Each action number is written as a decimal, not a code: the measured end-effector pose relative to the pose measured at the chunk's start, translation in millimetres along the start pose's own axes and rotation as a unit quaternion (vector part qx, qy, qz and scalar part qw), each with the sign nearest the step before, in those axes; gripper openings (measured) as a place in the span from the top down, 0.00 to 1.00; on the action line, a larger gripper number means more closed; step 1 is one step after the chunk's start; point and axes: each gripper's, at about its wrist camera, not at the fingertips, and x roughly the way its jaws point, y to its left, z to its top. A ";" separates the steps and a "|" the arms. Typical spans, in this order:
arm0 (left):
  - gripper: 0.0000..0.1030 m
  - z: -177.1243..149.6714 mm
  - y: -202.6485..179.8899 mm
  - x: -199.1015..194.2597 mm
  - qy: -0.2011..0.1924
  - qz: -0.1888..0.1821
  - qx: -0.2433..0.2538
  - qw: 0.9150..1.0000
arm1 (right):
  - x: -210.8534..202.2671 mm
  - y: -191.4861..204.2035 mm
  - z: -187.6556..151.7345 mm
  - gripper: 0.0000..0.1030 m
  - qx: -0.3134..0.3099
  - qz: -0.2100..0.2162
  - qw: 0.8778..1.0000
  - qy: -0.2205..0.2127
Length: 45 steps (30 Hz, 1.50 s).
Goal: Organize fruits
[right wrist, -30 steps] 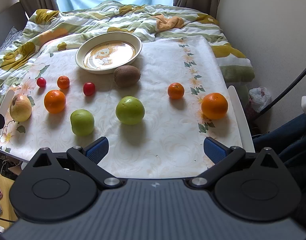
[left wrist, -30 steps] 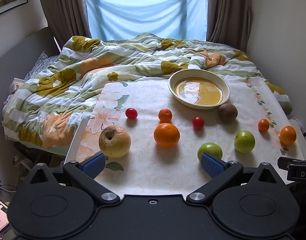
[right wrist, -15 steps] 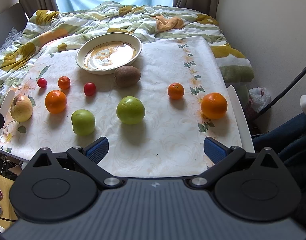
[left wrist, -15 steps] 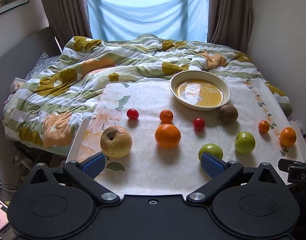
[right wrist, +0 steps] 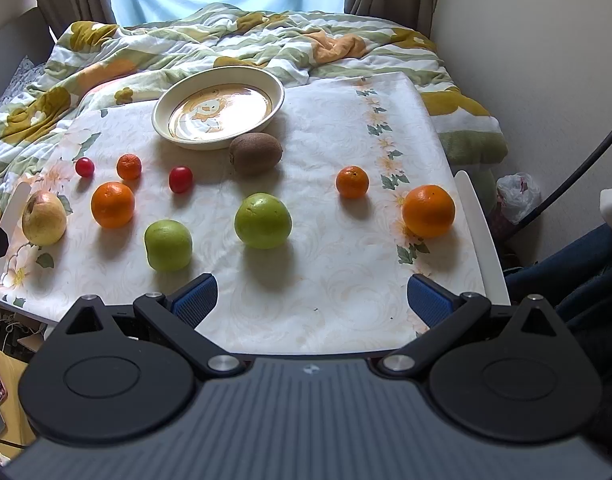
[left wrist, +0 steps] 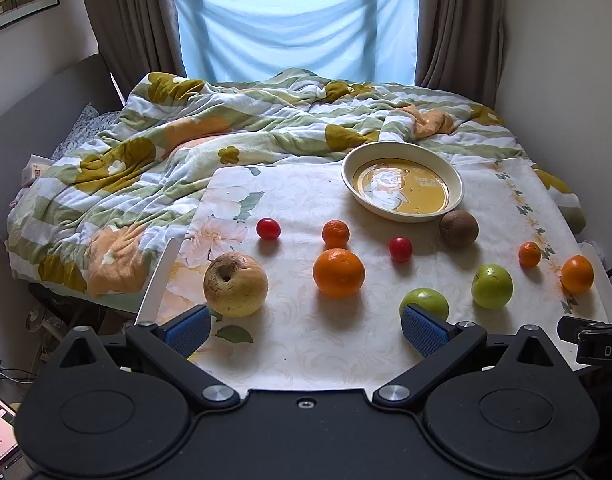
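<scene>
- Fruits lie scattered, none touching, on the table's pale floral cloth (right wrist: 326, 304); the shallow cream plate with a yellow cartoon centre (right wrist: 279, 98) at the far side holds nothing, so sorting looks not yet begun.
- Your left tool (left wrist: 306, 330) and right tool (right wrist: 312, 296) both hover at the near edge, blue pads spread wide, gripping nothing.
- Take the nearest piece first: the round green apple (right wrist: 262, 221) for the right tool, the wrinkled yellow apple (left wrist: 235, 284) for the left.
- Centre the pads on the widest part and close gently; round fruit will likely roll.
- Glossy oranges such as the large one (left wrist: 338, 272) seem firm; the small red cherry tomatoes (right wrist: 180, 179) and fuzzy brown kiwi (right wrist: 256, 153) probably bruise easily.
</scene>
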 end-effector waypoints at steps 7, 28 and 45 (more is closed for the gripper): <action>0.00 1.4 2.9 -0.8 0.001 -0.002 0.000 1.000 | 2.2 -2.8 -2.1 0.00 0.001 0.000 1.000 -0.001; 0.01 -11.8 -37.3 62.2 0.026 -0.040 0.034 0.998 | 44.8 -18.8 -2.3 0.00 -0.020 0.024 0.999 -0.010; 0.16 -40.0 -90.0 132.1 0.013 -0.068 0.116 0.991 | 114.0 -23.0 -8.2 0.00 -0.103 0.109 0.988 -0.040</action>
